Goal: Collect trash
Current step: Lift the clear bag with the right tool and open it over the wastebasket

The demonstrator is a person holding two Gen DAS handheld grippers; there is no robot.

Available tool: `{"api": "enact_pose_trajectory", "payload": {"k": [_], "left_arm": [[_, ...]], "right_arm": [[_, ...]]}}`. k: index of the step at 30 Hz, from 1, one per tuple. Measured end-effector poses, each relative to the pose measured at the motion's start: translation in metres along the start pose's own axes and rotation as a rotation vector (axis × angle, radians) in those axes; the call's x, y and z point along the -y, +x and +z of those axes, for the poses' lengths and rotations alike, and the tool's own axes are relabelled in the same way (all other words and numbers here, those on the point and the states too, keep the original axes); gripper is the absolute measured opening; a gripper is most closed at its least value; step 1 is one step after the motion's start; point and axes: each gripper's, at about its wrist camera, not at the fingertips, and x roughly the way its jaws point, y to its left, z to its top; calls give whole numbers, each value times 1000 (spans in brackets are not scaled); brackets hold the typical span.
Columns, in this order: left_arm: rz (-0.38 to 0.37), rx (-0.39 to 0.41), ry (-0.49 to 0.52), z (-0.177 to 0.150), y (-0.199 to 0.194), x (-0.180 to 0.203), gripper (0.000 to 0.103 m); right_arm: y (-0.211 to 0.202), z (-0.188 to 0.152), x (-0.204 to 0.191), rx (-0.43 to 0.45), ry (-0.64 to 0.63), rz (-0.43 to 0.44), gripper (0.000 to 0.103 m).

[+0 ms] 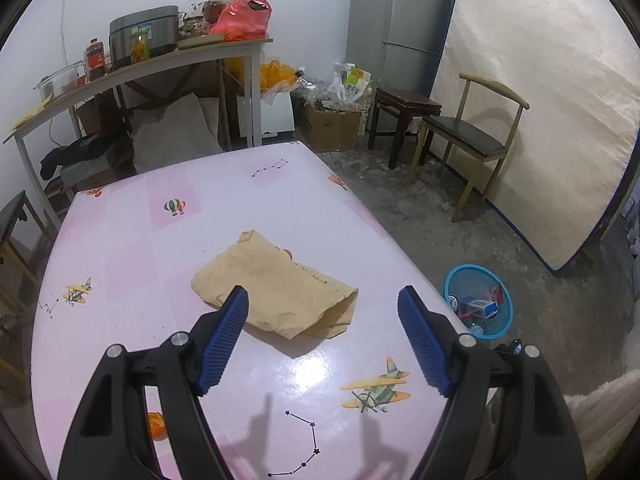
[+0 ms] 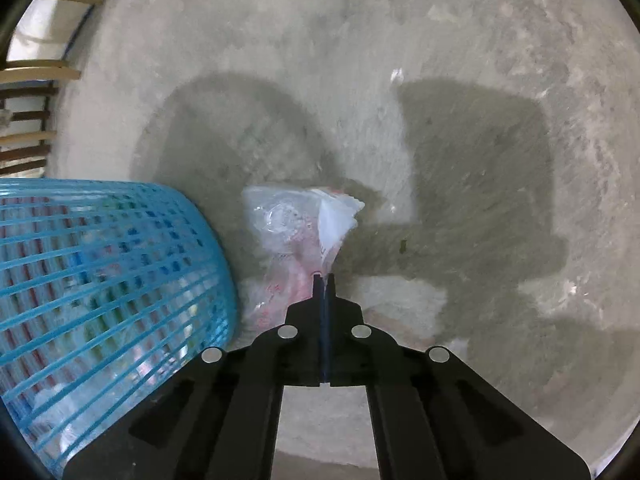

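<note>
The wrapper (image 2: 296, 236), a crumpled clear plastic packet with red print, lies on the concrete floor (image 2: 460, 80) just beside the outer wall of the blue mesh bin (image 2: 104, 280), on the bin's right in the right wrist view, not inside it. Its upper corner narrows to a thin twist that runs down into the tips of the right gripper (image 2: 325, 280), whose jaws are pressed together with that twist of film pinched between them; how much of the film they really hold I cannot tell. The packet's long axis runs away from the gripper, roughly along the line of its fingers, so a lift should draw the packet up by one end and let the rest hang below. The relation that matters for the coming move, as I judge it, is sideways: the bin's mouth is out of this view and the bin stands to the left, so the wrapper must rise clear of the mesh wall and cross leftward over the rim. The left gripper (image 1: 324, 312) hangs over the pink table (image 1: 120, 240) with its jaws spread wide and nothing between them, just short of a tan crumpled paper bag (image 1: 276, 288), well apart from the bin (image 1: 478, 300) on the floor to its right, so the right hand is far the nearer to both wrapper and bin
</note>
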Motion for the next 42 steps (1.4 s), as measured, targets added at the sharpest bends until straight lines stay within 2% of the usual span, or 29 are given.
{"api": "enact_pose_trajectory", "payload": {"k": [3,7,9,13,17,22,24,31,36,39,42], "left_arm": [[-4,2,-8,-1,2,-1,75],[-11,3,-13,-4,2,-2,75],[-15,5,-12,-4,2,-3,75],[-38,12,-19,-4,2,-3,75],[-60,28,-22,-9,-3,-3,75],[-55,45,-13,-15,-12,-3,76],[-58,48,-19,-17,-14,-8,77],[-77,41,-48,-19,-11,-16,77],[-77,39,-49,-19,-10,-18,77],[-71,32,-48,-20,-9,-20,77],[-63,39,-46,-20,-14,-21,77]], "right_arm": [[-40,-7,4,62,-52,41,0],[-129,-30,-8,219,-192,90,0],[-174,-48,-29,316,-320,105,0],[-207,-78,-84,433,-547,83,0],[-190,-70,-119,403,-603,32,0],[-143,-57,-141,358,-680,-145,0],[-127,-56,-156,372,-726,-211,0],[-113,-71,-175,381,-946,-372,0],[-88,-71,-172,322,-1035,-433,0],[-81,-66,-175,294,-1021,-423,0],[-88,-66,-184,290,-1040,-412,11]]}}
